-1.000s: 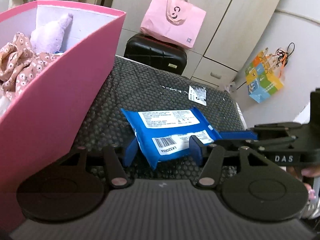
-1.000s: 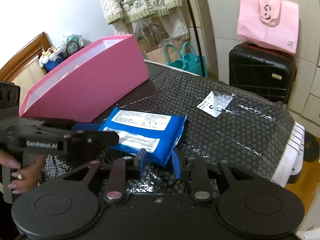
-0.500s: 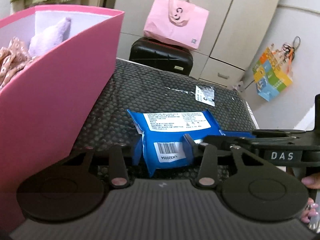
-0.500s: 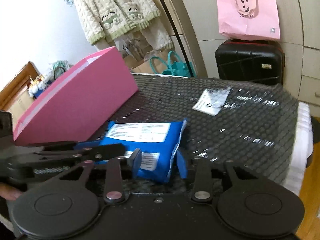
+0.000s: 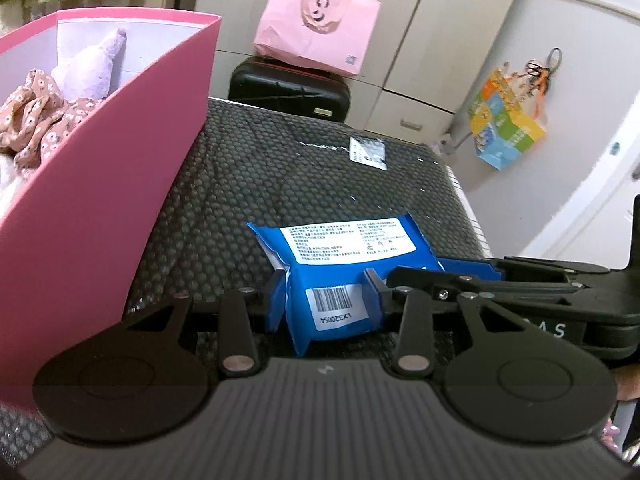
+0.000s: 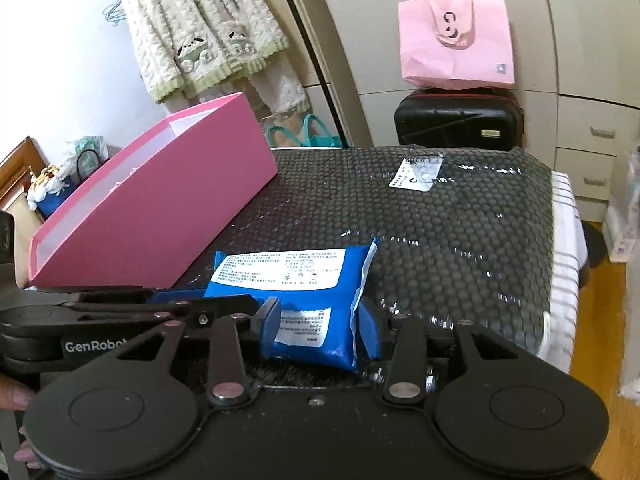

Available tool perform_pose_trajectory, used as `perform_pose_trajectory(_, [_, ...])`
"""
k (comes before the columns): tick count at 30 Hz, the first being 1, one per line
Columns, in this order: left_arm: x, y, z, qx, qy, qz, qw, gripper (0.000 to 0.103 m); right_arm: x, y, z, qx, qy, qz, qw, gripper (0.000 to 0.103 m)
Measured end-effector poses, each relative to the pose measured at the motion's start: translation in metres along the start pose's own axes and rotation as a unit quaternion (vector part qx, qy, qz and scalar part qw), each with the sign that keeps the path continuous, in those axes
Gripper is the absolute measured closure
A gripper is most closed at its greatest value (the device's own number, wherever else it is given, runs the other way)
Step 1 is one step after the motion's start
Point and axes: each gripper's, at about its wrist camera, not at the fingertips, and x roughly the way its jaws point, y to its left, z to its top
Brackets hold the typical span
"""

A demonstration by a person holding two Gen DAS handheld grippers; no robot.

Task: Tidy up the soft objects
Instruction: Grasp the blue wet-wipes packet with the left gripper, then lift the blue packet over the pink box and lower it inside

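Observation:
A soft blue packet [image 5: 344,264] with white labels lies on the black bubble-wrapped surface [image 5: 280,168]. My left gripper [image 5: 325,300] is shut on its near end, both blue pads pressing its sides. My right gripper [image 6: 318,324] is shut on the packet's other end [image 6: 304,292]. Each gripper shows in the other's view, crossing in from the side. The pink box [image 5: 100,184] stands to the left of the packet and holds a floral cloth [image 5: 36,120] and a pale purple plush [image 5: 92,72]. The box also shows in the right wrist view [image 6: 160,208].
A white shipping label [image 5: 368,154] is stuck on the far part of the surface. Behind it stands a black suitcase [image 5: 288,88] with a pink bag [image 5: 316,24] on top. White cupboards line the back wall. A knit garment [image 6: 200,32] hangs at the left.
Both grippers have closed in on the blue packet, which now bulges between the pads. The pink box looms closer in the left wrist view.

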Motion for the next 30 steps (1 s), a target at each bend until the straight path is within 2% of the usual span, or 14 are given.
perform_pose_trajectory(10, [-0.042, 0.004, -0.014, 0.017, 0.03, -0.065, 0.9973, 0.065, -0.043, 0.035, -0.02, -0.005, -0.007, -0.019, 1.0, 0.043])
perform_pose_trajectory(20, [-0.096, 0.013, -0.032, 0.048, 0.028, -0.1, 0.9934, 0.065, -0.079, 0.089, -0.039, -0.029, -0.002, -0.045, 0.999, 0.042])
perform_pose_trajectory(27, [-0.144, 0.026, -0.045, 0.084, 0.013, -0.105, 0.9908, 0.065, -0.102, 0.13, -0.049, -0.039, -0.005, -0.044, 0.998, 0.06])
perform_pose_trajectory(30, [-0.166, 0.037, -0.049, 0.093, 0.006, -0.112, 0.9894, 0.065, -0.11, 0.15, -0.053, -0.054, -0.009, -0.04, 0.998, 0.062])
